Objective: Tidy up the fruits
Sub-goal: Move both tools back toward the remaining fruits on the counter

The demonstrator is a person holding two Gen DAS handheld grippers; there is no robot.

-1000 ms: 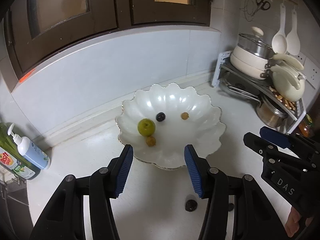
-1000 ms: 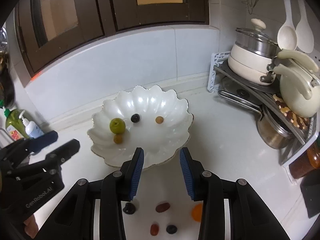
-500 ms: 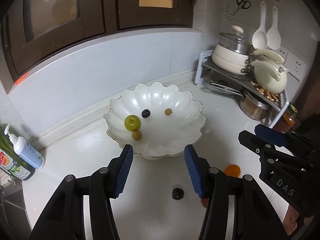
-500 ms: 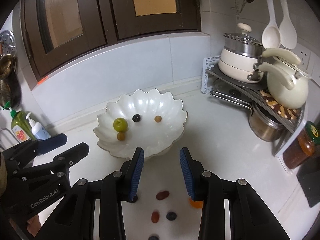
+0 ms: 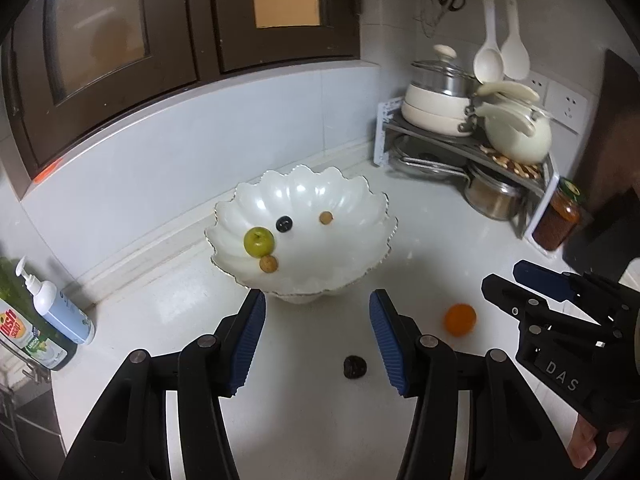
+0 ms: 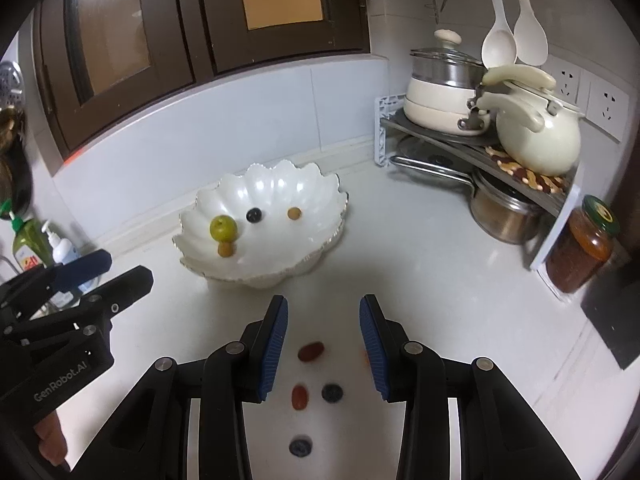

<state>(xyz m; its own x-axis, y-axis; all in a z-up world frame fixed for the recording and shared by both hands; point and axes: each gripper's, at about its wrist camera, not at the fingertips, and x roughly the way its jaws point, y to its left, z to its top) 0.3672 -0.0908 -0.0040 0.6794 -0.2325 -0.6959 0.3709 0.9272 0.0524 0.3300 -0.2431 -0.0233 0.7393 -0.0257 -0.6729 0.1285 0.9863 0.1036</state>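
Moved: both claws have drawn back from the bowl (image 5: 304, 200) over the last second; it looks smaller and farther now, and more loose fruit has come into sight on the tabletop (image 5: 168, 312).
Soap bottles (image 5: 52, 320): far left by the wall, well clear of the work.
Left claw (image 5: 317, 338): jaws apart, nothing between them, aimed down at the bare white stretch in front of the bowl.
Bowl: scalloped, white, near the back wall; it seems to be the collecting place, since four fruits lie in it.
In the bowl: green fruit (image 5: 259, 241) with a small brown one (image 5: 268, 264) touching it, a dark berry (image 5: 284, 224) just beside, a tan one (image 5: 326, 217) apart to the right.
Loose fruit: a dark wrinkled one (image 5: 355, 367) close to the left claw's right finger; an orange (image 5: 460, 319) farther right; two reddish ovals (image 6: 311, 351) and two dark berries (image 6: 332, 393) on the tabletop under the right claw.
Right claw (image 6: 323, 340): jaws narrower, also empty, hanging over that cluster; I'd guess it backed off to line up on one of them.
Pot rack (image 5: 464, 140): right corner, not involved.
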